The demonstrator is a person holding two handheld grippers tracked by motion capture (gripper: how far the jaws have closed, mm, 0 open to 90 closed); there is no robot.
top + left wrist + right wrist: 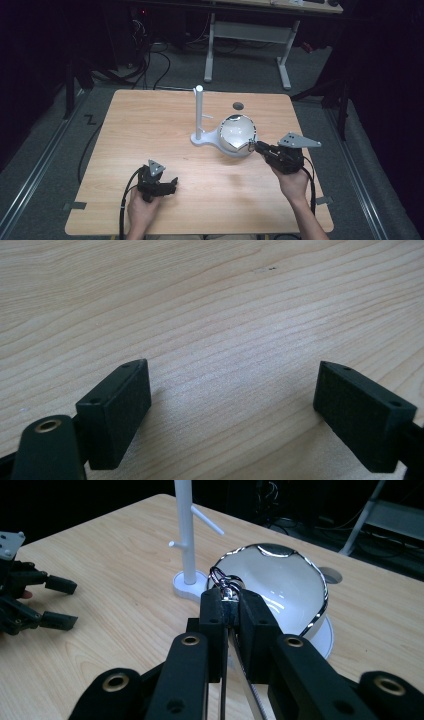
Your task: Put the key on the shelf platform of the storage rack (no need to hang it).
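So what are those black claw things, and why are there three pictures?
A person holds a pinching tool in each hand. One picture looks down from above; the other two come from cameras riding on the tools. On the wooden table stand a white stand with pegs and a shiny bowl. The right gripper is pinched shut on a small metal ring at the bowl's edge. The left gripper is open, holding nothing, just above the table.

The right gripper [231, 596] hides the small metal piece's [225, 582] lower part.
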